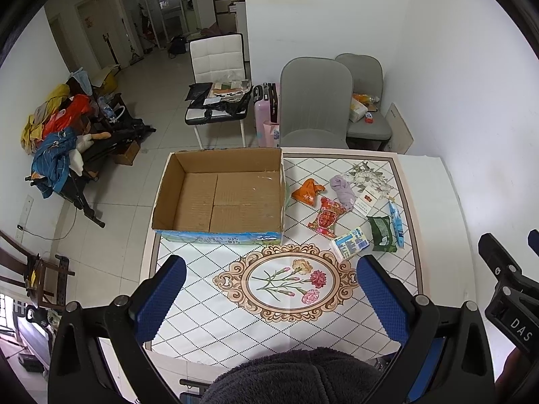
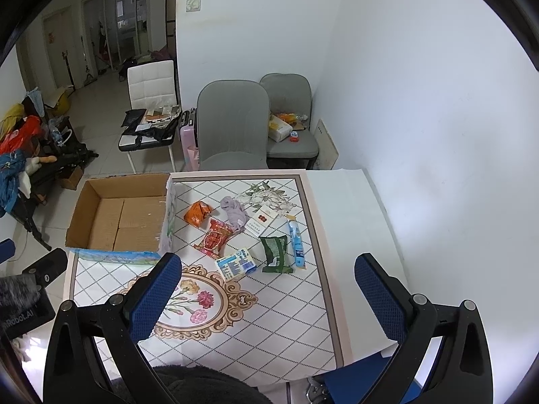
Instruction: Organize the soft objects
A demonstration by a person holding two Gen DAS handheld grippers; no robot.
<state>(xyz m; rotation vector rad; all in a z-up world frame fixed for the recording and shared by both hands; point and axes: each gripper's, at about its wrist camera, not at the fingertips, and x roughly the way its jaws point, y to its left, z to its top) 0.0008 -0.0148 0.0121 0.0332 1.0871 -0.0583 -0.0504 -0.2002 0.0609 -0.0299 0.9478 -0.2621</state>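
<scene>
Cardboard box (image 1: 219, 195) sitting empty at table (image 1: 209, 306) far-left; crinkly packets (image 2: 212, 239) and limp lilac sock (image 2: 235, 213) lying right of it. Left gripper (image 1: 269, 296) and right gripper (image 2: 269, 293) hovering spread, holding nothing.

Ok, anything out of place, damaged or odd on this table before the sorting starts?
Mostly no. The cardboard box sits empty with its left side overhanging the table edge. The lilac cloth lies crumpled among loose packets. Nothing spilled; both grippers open.
</scene>
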